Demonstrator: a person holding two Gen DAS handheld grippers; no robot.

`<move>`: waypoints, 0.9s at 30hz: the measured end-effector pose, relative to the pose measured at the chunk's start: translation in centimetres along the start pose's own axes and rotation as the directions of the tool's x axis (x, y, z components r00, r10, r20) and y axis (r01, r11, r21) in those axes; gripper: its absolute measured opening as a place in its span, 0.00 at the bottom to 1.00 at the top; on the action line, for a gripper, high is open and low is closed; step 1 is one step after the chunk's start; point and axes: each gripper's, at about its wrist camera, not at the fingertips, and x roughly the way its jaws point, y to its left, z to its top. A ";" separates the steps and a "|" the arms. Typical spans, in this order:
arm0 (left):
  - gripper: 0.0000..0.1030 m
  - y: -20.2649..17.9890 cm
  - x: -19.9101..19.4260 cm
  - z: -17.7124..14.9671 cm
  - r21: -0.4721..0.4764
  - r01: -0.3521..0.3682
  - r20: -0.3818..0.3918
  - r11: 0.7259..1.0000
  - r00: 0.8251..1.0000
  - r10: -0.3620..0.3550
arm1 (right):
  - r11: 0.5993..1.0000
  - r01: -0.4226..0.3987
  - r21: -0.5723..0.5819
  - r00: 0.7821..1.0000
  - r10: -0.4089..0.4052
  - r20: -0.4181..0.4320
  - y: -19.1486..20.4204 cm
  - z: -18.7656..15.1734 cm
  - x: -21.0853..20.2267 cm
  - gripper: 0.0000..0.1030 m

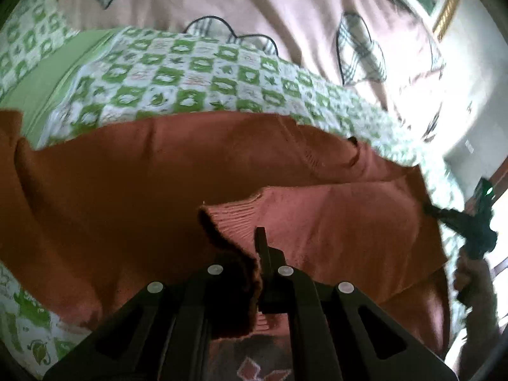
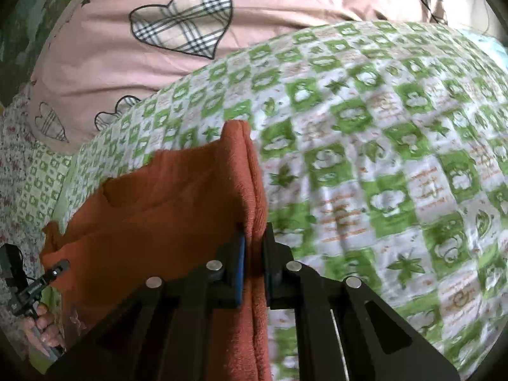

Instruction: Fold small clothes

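The rust-orange garment [image 1: 133,171] is a soft knit, matt and slightly fuzzy, with a ribbed band along its folded-over hem; where it is pinched in the right wrist view [image 2: 197,197] the cloth looks thick and nappy, like fleece. Under it lies a green-and-white checked bedsheet [image 2: 365,146], thin printed cotton, matt and lightly creased. Behind is a pale pink blanket [image 2: 104,63], smooth woven cloth with plaid hearts printed on it. The left gripper [image 1: 258,254] and the right gripper [image 2: 254,254] are matt black plastic, set with round, shiny metal rivets; the right one's pad looks like smooth blue rubber.
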 end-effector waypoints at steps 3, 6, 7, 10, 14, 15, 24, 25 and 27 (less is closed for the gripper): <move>0.03 0.6 1.5 -0.1 -0.010 -0.029 -0.026 1.000 0.999 0.029 | 0.999 0.036 -0.016 0.999 -0.037 -0.027 -0.2 -0.5 1.5 0.10; 0.04 2.5 2.1 -0.4 -0.056 -0.015 -0.052 0.998 0.999 0.012 | 0.999 0.037 0.000 0.999 -0.037 -0.028 -0.6 -0.7 2.2 0.11; 0.05 2.9 2.0 -0.5 -0.067 -0.006 -0.059 0.998 0.998 0.002 | 0.999 0.041 0.006 0.999 -0.040 -0.028 -0.7 -0.8 2.1 0.13; 0.09 3.5 0.8 -0.8 -0.075 -0.006 -0.047 0.997 0.999 0.002 | 0.991 0.135 -0.004 0.991 -0.135 0.017 0.1 -0.9 -0.1 0.20; 0.12 3.9 0.6 -1.7 -0.064 -0.049 -0.067 0.997 0.997 0.045 | 0.997 -0.008 -0.077 0.998 0.013 0.057 3.6 -3.5 -3.6 0.29; 0.12 4.0 0.5 -1.9 -0.068 -0.053 -0.071 0.996 0.996 0.048 | 0.996 -0.015 -0.089 0.999 0.018 0.035 4.0 -4.2 -3.4 0.29; 0.15 7.6 -5.7 -4.4 -0.133 -0.100 -0.005 0.986 0.995 0.101 | 1.000 0.014 -0.028 1.000 -0.014 -0.008 3.4 -7.4 -4.9 0.33; 0.15 8.5 -6.5 -4.6 -0.157 -0.102 0.006 0.982 0.995 0.104 | 0.999 -0.013 -0.036 1.000 0.013 0.000 4.1 -7.8 -5.7 0.36; 0.27 10.7 -8.2 -4.9 -0.220 -0.100 0.025 0.970 0.994 0.108 | 0.997 -0.054 -0.057 0.999 0.054 -0.003 5.4 -8.6 -6.6 0.41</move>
